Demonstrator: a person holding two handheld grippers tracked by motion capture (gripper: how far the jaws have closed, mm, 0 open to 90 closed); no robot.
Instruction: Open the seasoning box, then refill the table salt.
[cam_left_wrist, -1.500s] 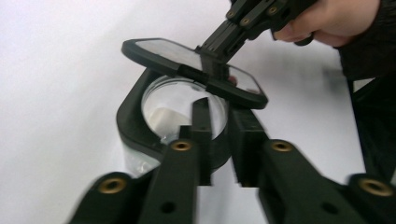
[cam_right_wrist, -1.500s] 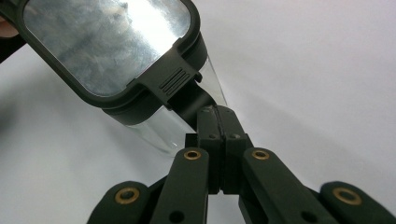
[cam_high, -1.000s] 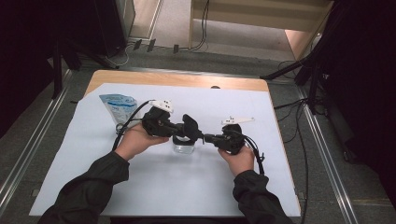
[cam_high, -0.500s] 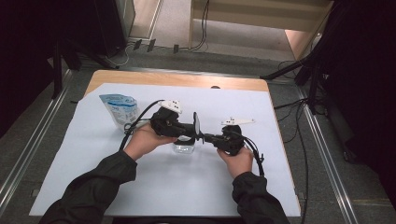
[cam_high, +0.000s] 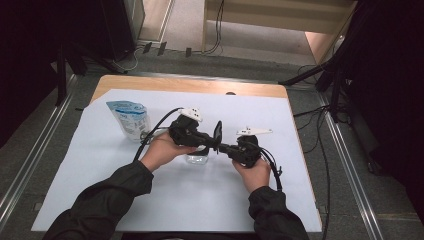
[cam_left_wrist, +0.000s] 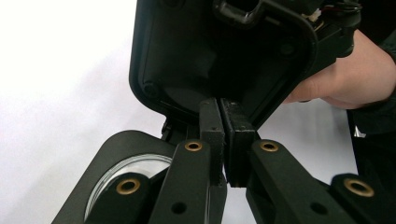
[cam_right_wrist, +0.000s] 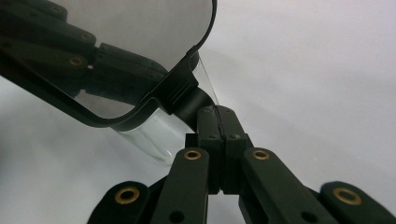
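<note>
The left hand-held gripper (cam_left_wrist: 225, 140) has its two black jaws pressed together on the edge of a black lid (cam_left_wrist: 210, 51). A hand (cam_left_wrist: 343, 79) is at the far right. A round glass jar (cam_left_wrist: 122, 169) sits near left on the white counter (cam_left_wrist: 60, 79).

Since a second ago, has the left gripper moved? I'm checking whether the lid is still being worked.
Yes. In the high view the left gripper has shifted right, farther from the blue pouch, which has stayed put on the white sheet.
</note>
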